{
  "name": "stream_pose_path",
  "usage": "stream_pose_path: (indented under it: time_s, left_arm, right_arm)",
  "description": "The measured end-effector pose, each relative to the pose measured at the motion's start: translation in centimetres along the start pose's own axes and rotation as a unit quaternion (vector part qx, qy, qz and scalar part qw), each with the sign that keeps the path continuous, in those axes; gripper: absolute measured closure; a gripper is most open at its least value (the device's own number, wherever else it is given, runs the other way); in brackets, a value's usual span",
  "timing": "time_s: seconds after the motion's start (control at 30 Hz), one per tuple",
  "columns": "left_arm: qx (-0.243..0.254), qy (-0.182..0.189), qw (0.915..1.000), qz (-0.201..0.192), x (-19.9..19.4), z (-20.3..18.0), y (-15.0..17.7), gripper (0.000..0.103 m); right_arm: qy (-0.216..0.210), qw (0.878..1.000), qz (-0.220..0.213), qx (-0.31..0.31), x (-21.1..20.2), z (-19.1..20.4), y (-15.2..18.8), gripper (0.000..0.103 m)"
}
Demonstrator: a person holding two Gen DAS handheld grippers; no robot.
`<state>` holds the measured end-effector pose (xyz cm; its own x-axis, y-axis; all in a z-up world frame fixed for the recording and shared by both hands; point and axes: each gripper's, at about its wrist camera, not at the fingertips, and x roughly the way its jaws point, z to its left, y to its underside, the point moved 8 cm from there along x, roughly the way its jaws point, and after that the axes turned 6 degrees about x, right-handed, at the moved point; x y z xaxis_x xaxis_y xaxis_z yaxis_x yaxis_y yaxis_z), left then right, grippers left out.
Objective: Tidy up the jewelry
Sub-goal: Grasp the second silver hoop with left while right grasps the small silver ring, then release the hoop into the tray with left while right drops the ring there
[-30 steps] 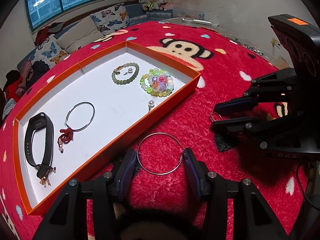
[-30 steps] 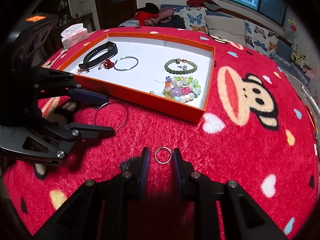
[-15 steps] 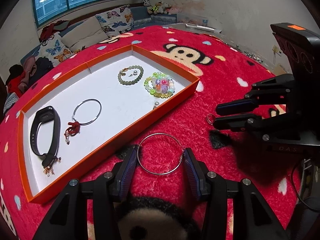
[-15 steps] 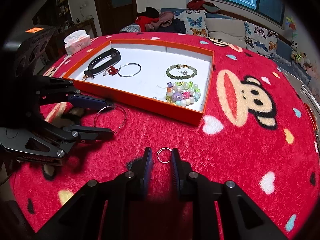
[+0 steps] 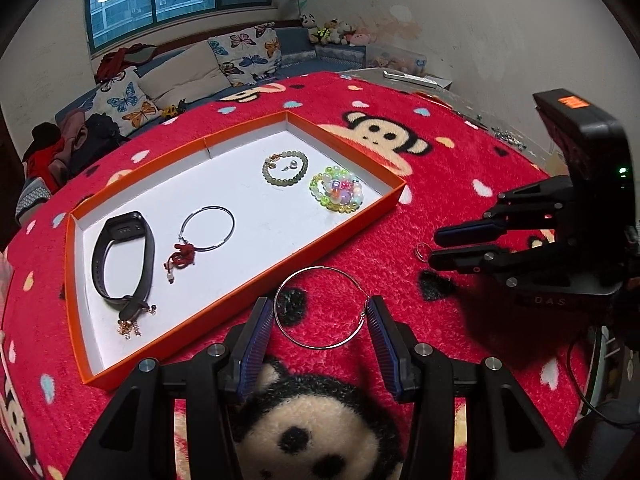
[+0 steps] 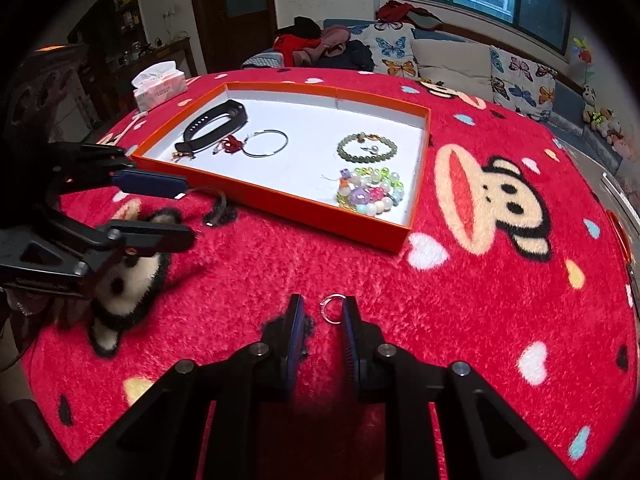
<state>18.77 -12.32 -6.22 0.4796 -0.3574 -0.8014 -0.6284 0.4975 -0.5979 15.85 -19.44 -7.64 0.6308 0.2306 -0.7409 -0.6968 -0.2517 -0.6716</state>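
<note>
My left gripper is shut on a large silver hoop bangle, held between its two pads above the red rug, just in front of the orange tray. My right gripper holds a small silver ring against its right pad; the left pad stands a little off it. The ring also shows in the left wrist view. The tray holds a black band, a hoop with a red charm, a green bead bracelet and a coloured bead bracelet.
A red monkey-print rug covers the table. A tissue box stands beyond the tray's far left corner. A sofa with butterfly cushions lies behind the table.
Both grippers have lifted away from the rug with their pieces. The left gripper has pulled back from the tray, so the tray looks smaller and farther.
</note>
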Motion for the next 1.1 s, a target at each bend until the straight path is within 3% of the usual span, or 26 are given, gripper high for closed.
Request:
stream_pose_path:
  time_s: [0.17,0.4,0.47,0.53,0.87,1.1]
  left_arm:
    - [-0.003,0.001,1.0,-0.001,0.0,0.1,0.0,0.052]
    - [-0.003,0.002,1.0,-0.001,0.3,0.1,-0.1,0.052]
    - [-0.005,0.002,1.0,-0.001,0.3,0.1,-0.1,0.052]
    - [-0.006,0.002,1.0,-0.001,0.2,0.2,-0.1,0.052]
    - [-0.01,-0.006,0.9999,-0.011,-0.5,0.8,-0.7,0.052]
    - [-0.027,-0.025,0.9988,-0.033,-1.2,3.1,-3.2,0.052]
  right_arm:
    - [0.008,1.0,0.011,0.002,1.0,-0.5,0.1,0.07]
    - [0.017,1.0,0.005,-0.002,1.4,-0.2,-0.1,0.069]
    - [0.024,1.0,0.004,-0.01,1.4,0.1,-0.1,0.07]
    - [0.025,1.0,0.003,-0.012,1.4,0.1,-0.2,0.083]
    - [0.017,1.0,-0.011,-0.012,0.2,0.6,-0.8,0.083]
    - [-0.012,0.998,-0.054,0.008,-1.5,0.5,-4.5,0.083]
